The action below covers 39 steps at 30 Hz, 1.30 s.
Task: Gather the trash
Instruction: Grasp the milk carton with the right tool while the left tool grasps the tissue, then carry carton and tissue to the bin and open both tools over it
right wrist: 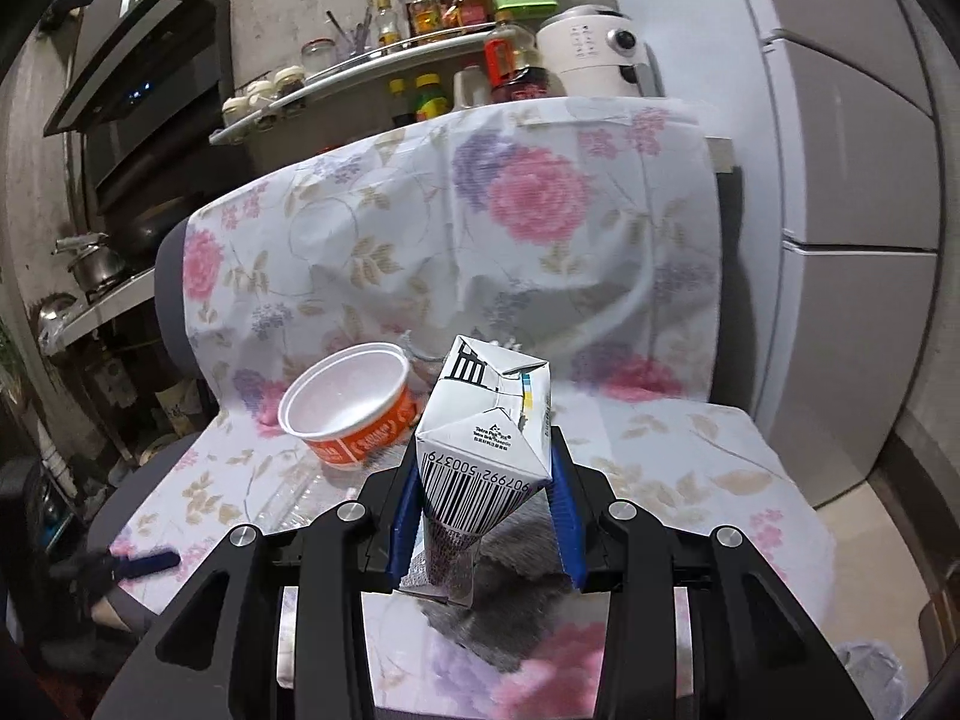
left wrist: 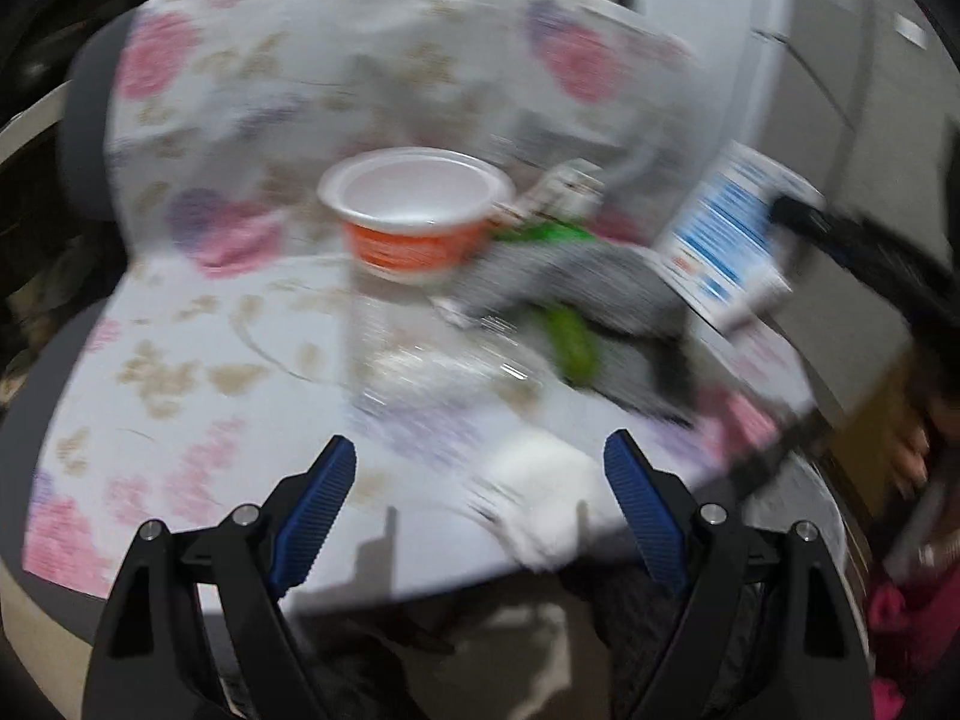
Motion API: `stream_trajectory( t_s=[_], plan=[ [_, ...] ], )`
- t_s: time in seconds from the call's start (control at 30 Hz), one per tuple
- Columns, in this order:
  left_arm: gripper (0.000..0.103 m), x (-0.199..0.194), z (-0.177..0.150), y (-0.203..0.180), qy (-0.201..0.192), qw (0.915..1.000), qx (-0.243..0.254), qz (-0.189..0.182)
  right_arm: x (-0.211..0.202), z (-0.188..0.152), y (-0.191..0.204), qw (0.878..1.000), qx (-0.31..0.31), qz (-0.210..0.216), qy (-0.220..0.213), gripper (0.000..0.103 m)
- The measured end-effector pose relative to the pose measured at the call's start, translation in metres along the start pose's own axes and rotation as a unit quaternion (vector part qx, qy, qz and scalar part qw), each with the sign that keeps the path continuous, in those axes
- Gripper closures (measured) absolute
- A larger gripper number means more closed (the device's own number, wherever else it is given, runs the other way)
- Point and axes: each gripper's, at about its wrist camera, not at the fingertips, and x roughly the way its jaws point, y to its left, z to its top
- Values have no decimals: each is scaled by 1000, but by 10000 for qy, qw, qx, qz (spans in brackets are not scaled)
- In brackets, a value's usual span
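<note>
My right gripper (right wrist: 486, 474) is shut on a white milk carton (right wrist: 486, 420) with a barcode, and its blue pads press both sides. It holds the carton above the floral-covered chair seat (right wrist: 690, 456). The left wrist view is blurred; there the same carton (left wrist: 726, 234) hangs at the right. My left gripper (left wrist: 480, 450) is open over the seat's front edge, with a white crumpled tissue (left wrist: 540, 498) lying between its fingers, untouched. An empty orange-and-white cup (left wrist: 414, 210) stands mid-seat. A clear plastic bottle (left wrist: 420, 354) lies in front of it. A green wrapper (left wrist: 573, 348) lies by a grey cloth (left wrist: 576, 288).
The chair's back (right wrist: 480, 210) rises behind the seat under the floral cover. A grey fridge (right wrist: 852, 180) stands to the right. Behind the chair are a shelf of bottles and jars (right wrist: 432, 12) and a white appliance (right wrist: 594, 48). Pots (right wrist: 96, 264) sit at left.
</note>
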Motion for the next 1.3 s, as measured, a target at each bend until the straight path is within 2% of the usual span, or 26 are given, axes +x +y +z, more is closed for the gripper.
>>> stream_trajectory(
  t_s=[0.07, 0.13, 0.37, 0.4, 0.47, 0.53, 0.67, 0.87, 1.0, 1.17, 1.3],
  plan=[
    [21, 7, -9, -17, 52, 9996, 285, -61, -6, -4, -5, 10000, 73, -11, 7, 64],
    [35, 22, -16, -30, 220, 9983, 532, 24, -10, -6, -10, 9999, 123, -26, 25, 64],
    [66, 53, -22, -32, 545, 9959, 713, 128, -25, -11, -25, 9997, 219, -108, 5, 64],
    [79, 54, -22, -32, 538, 9958, 736, 117, -25, -11, -26, 9997, 235, -115, 8, 64],
    [96, 52, -19, -28, 539, 9963, 677, 9, -26, -12, -30, 9995, 278, -126, 7, 64],
    [98, 43, -12, -19, 411, 9982, 417, -153, -28, -11, -32, 9995, 304, -126, -23, 64],
    [98, 11, 11, -15, -101, 9993, 313, -158, -37, -9, -36, 9993, 325, -130, -132, 64],
    [98, -17, 41, -39, -500, 9977, 343, -303, -57, -10, -47, 9987, 328, -272, -296, 64],
    [98, -11, 49, -74, -638, 9948, 595, -532, -80, -19, -63, 9974, 271, -587, -328, 64],
    [98, 8, 48, -134, -724, 9875, 747, -1185, -118, -40, -96, 9910, 337, -1235, -387, 64],
    [98, 22, 40, -194, -823, 9773, 1015, -1667, -152, -61, -124, 9809, 363, -1873, -390, 64]
  ],
)
